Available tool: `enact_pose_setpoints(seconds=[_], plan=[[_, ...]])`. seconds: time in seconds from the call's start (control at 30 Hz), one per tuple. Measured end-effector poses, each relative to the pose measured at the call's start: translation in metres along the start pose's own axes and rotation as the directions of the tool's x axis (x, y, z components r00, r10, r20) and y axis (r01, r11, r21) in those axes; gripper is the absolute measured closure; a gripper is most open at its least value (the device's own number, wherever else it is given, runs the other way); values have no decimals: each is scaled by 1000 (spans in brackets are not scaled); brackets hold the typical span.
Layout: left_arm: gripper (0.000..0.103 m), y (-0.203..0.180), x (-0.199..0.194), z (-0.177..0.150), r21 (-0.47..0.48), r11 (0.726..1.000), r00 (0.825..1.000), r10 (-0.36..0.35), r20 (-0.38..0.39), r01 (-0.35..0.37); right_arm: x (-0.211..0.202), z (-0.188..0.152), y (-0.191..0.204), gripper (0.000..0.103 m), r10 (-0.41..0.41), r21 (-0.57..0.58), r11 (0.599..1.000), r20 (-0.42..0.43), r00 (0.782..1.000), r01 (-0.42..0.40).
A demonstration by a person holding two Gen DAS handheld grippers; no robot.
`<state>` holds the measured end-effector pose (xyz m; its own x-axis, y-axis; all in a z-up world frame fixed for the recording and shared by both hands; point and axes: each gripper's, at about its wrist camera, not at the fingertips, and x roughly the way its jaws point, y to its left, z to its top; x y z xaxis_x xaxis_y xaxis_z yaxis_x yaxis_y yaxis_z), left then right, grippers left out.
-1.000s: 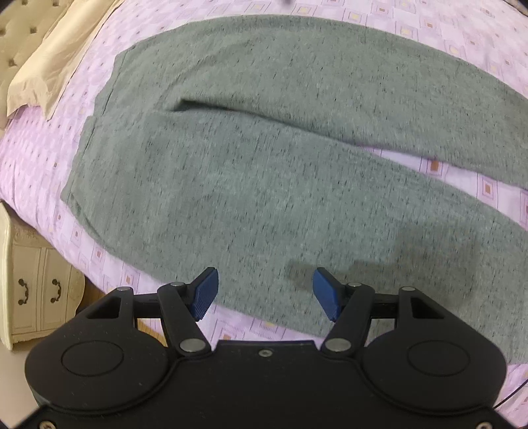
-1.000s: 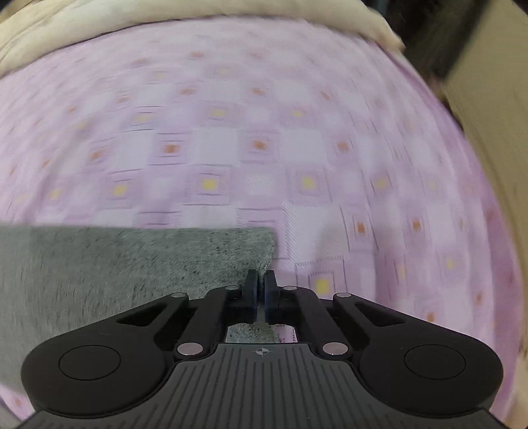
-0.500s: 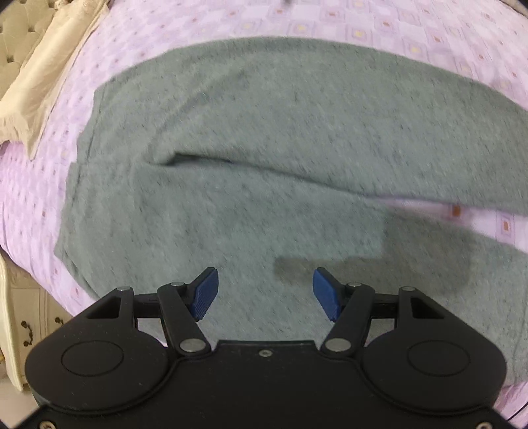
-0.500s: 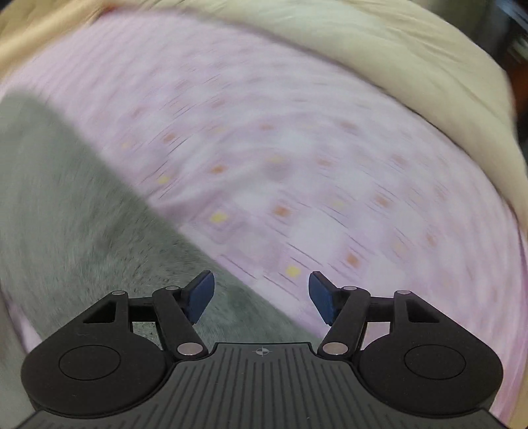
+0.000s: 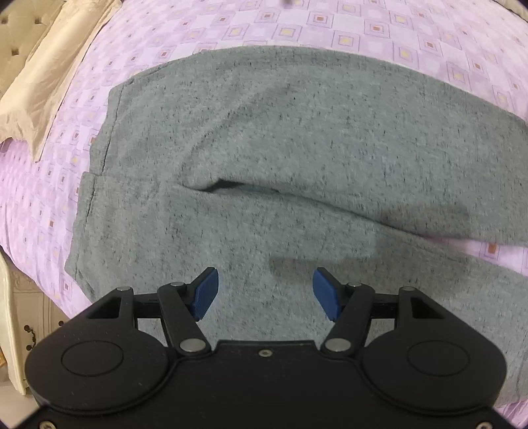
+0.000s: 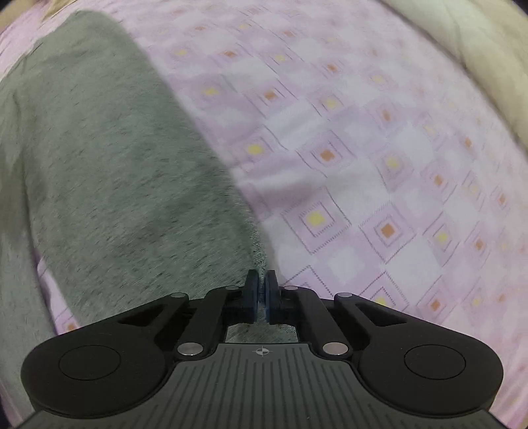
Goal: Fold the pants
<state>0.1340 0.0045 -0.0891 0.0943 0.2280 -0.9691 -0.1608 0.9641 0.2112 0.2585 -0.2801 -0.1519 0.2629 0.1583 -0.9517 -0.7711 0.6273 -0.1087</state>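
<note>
The grey heathered knit pants [image 5: 297, 138] lie spread flat on the bed's lilac bedspread with small yellow and orange squares [image 5: 250, 26], waistband at the left of the left wrist view, the two legs running off to the right and parting just enough to show a wedge of bedspread between them.

The left gripper [image 5: 265, 293] hangs over the nearer leg close to the seat, its blue pads standing wide apart with nothing between them. It looks ready to pin or pick up the cloth near the waist.

The right gripper [image 6: 261, 293] is closed, with what looks like the edge of a trouser leg pinched between its pads, where grey cloth meets bedspread.

So the first fold seems to be starting: the gripped leg edge should be carried across onto the other leg, while the left gripper takes the matching edge at the waist end so both travel together and the seams line up.

The fabric looks soft and limp, mostly smooth, with one shallow crease at the crotch.
</note>
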Motion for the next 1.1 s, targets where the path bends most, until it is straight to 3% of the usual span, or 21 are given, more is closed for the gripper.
enact_pose_setpoints(seconds=[0.27, 0.43, 0.57, 0.83, 1.1], plan=[[36, 4, -4, 13, -5, 1000, 1000, -19, 25, 19, -89, -52, 90, 99, -94, -35, 994, 162, 982, 101], [36, 4, -6, 20, -22, 999, 998, -47, 41, 48, -108, -84, 163, 99, -92, -108, 988, 169, 981, 111], [36, 7, -2, 32, -47, 995, 995, -86, 41, 88, -98, -94, 193, 99, -89, -75, 992, 130, 988, 100], [36, 16, 18, 82, -72, 991, 993, -113, 47, 116, -87, -86, 202, 99, -161, 47, 987, 108, 981, 157], [36, 11, 37, 113, -61, 993, 994, -100, 32, 102, -84, -86, 210, 99, -210, 103, 974, 82, 974, 201]])
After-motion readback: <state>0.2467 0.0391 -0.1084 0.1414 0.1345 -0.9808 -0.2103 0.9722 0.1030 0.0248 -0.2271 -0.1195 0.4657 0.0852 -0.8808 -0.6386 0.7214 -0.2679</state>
